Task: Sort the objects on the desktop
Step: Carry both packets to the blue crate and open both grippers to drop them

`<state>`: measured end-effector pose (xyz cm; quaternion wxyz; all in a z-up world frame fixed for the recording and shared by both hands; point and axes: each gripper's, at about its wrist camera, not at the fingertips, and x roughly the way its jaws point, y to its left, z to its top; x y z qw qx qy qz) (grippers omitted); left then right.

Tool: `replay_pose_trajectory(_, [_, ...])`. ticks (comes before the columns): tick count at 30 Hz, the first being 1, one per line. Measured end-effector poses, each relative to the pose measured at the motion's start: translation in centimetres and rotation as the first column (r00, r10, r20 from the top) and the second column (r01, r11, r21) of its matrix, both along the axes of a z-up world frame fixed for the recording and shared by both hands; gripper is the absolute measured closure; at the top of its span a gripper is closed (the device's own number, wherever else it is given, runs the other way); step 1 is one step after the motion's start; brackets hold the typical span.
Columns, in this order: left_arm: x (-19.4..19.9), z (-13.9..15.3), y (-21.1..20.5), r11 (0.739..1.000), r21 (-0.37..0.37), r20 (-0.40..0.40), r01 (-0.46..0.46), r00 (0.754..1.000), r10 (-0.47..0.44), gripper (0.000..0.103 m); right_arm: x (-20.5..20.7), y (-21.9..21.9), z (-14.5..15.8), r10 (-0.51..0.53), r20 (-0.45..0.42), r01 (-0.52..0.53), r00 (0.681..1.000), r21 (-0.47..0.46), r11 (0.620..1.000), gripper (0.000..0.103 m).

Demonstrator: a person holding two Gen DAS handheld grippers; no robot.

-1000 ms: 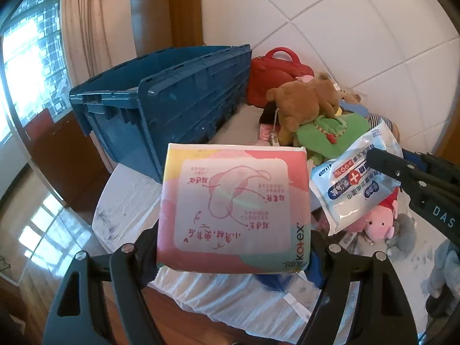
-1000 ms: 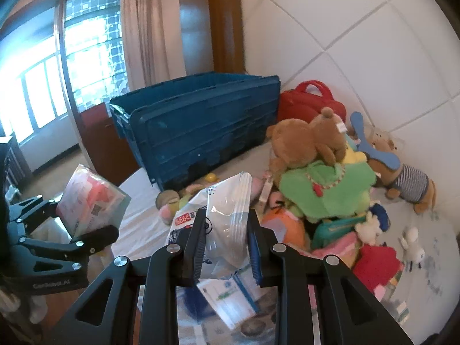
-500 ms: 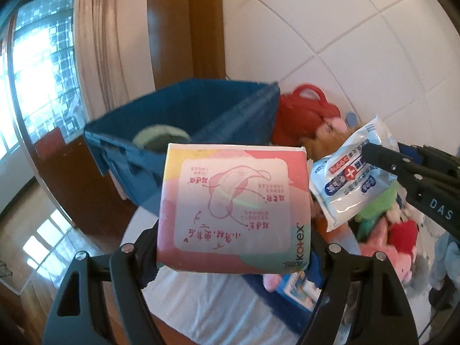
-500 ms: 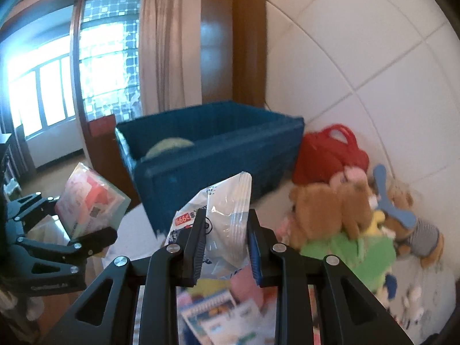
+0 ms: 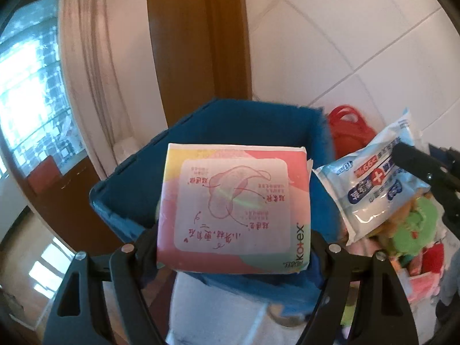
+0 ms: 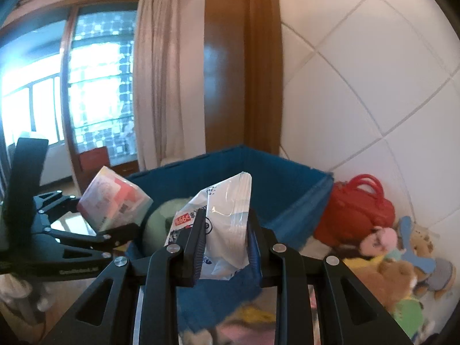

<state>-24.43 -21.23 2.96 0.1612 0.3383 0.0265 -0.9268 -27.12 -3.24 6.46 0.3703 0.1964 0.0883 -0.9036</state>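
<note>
The left gripper [image 5: 234, 235] holds a square, soft plastic pack of pads in pink, yellow and pale green [image 5: 234, 210]. Its jaws stand wide, because the pack is broad, and the two black fingers press on the left and right sides of the pack. The printed face of the pack turns toward the camera and the pack sits upright between the jaws. Behind the pack, just past the fingertips, is the open deep blue plastic crate [image 5: 258, 120]; its rim shows above and to both sides of the pack.

The right gripper [image 6: 225, 241] has its jaws almost closed on a white and light blue plastic pack of wet wipes [image 6: 227, 224]. The pads pinch the lower part of the pack, and its upper end stands up above the fingers. In front of these jaws is the same blue crate, and a pale green round soft thing [image 6: 161, 221] lies inside it, to the left of the wipes pack.

To the right of the right jaws, outside the crate, a shiny red handbag [image 6: 353, 212] stands against the white tiled wall [image 6: 373, 86]. Near it lies a heap of plush toys [image 6: 396, 267], brown, pink and green.
</note>
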Motion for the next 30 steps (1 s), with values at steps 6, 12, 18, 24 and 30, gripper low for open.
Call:
replay_pose_trajectory(6, [-4.3,-4.3,-5.9,0.997,0.047,0.127,0.056,0.99,-0.061,0.025,-3.7,-7.6,-4.4,-0.06,0.095,0.049,0.994,0.119,0.992,0.077])
replay_pose_trajectory(12, [-6.4,-6.5,-7.8,0.991,0.084,0.177,0.108,0.977,-0.122,0.025,-6.0,-10.3,-8.4,-0.127,0.172,0.089,0.977,0.215,0.973,0.077])
replay_pose_trajectory(18, [-7.4,-7.2,-8.4,0.986,0.094,0.2,0.136,0.968,-0.152,0.023,-6.8,-11.0,-9.8,-0.172,0.19,0.123,0.967,0.244,0.962,0.075])
replay_pose_trajectory(24, [-7.2,-7.3,-8.6,0.987,0.082,0.194,0.138,0.969,-0.152,0.003,-6.8,-11.0,-9.4,-0.202,0.179,0.153,0.963,0.252,0.956,0.056])
replay_pose_trajectory(30, [-6.9,-6.9,-8.5,0.986,0.078,0.178,0.148,0.971,-0.16,0.0,-6.2,-10.7,-9.0,-0.215,0.171,0.166,0.962,0.261,0.951,0.037])
